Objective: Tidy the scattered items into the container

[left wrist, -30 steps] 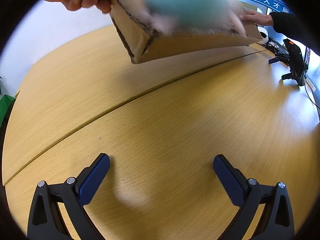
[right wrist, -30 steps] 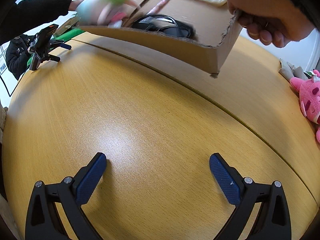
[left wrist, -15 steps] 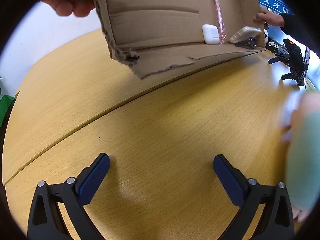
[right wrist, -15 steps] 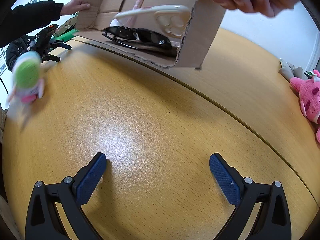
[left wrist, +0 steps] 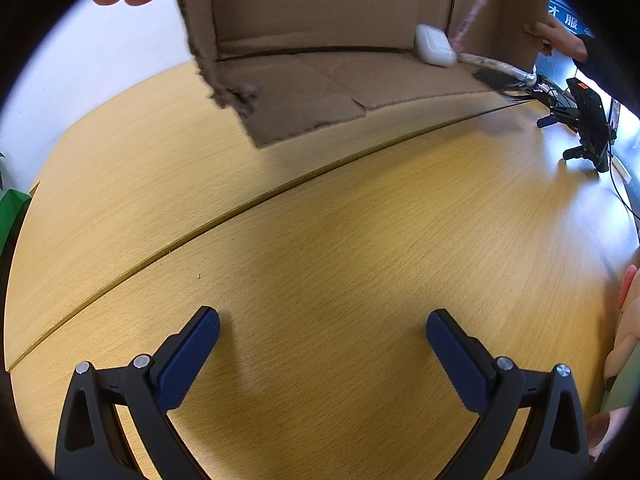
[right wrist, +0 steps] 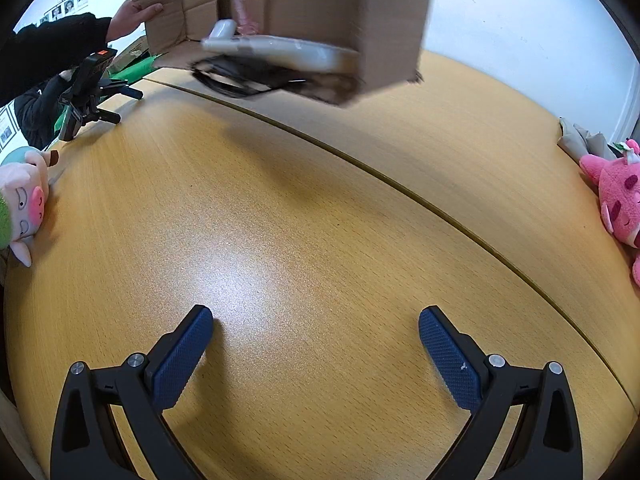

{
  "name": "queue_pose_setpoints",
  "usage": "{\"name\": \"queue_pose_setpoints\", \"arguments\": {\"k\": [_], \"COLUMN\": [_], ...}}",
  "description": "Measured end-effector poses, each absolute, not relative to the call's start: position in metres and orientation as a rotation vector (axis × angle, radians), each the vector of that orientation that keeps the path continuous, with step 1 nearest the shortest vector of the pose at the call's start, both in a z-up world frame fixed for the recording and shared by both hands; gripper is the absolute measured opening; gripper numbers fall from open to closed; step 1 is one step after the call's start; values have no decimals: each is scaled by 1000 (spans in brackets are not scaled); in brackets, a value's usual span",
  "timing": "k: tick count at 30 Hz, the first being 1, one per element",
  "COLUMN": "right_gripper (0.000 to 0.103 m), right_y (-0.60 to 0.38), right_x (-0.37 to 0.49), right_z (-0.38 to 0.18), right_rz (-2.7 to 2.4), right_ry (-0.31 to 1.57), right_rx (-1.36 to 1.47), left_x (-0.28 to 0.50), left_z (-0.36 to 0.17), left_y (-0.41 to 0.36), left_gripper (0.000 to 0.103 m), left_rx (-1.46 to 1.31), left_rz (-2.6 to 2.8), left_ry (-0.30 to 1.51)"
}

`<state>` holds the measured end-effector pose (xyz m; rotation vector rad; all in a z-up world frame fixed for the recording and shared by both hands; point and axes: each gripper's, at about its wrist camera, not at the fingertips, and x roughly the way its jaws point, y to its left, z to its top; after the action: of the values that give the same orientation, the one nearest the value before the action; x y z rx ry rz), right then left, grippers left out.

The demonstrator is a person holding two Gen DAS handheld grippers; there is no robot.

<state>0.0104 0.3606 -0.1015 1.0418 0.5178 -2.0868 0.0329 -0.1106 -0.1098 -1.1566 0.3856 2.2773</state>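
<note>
I am holding both grippers low over the wooden table (left wrist: 320,240), and neither is carrying anything: the left gripper (left wrist: 322,336) is standing with its jaws spread wide over bare wood, and the right gripper (right wrist: 316,334) is doing the same.

The container, a cardboard box (left wrist: 320,12), is not resting on the table at all. Someone else's hands (right wrist: 134,16) are holding it tipped up at the far side, its open side facing me, so its contents are sliding toward the lower edge. In the left wrist view I am seeing a small white case (left wrist: 434,46) lying inside it toward the right; in the right wrist view a white flat object (right wrist: 280,50) and a dark pair of sunglasses (right wrist: 240,76) are sitting at the box's lip, blurred, apparently on the point of spilling out.

So I am judging the tidying as not yet begun on my side. A green-capped plush toy (right wrist: 20,200) is already lying on the table at the far left edge of the right wrist view. A pink plush (right wrist: 618,196) is lying at the right edge, though I cannot tell whether it belongs to the task. A black tripod stand (left wrist: 584,128) is standing far off, beside the box.

Everything is left to do: the box needs setting down, and then each loose item needs picking up and putting in.
</note>
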Motion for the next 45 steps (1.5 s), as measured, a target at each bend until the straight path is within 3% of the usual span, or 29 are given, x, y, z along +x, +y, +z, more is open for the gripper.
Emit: {"name": "queue_pose_setpoints", "arguments": {"k": [45], "right_gripper": [103], "right_y": [359], "right_x": [7], "right_z": [-101], "right_rz": [-2093], "right_ry": [517], "right_rx": [1043], "left_x": [31], "left_z": [-108], "left_y": [-113], "left_gripper": [103], "left_rx": [-1157], "left_rz": [2273], "left_ry": [390]}}
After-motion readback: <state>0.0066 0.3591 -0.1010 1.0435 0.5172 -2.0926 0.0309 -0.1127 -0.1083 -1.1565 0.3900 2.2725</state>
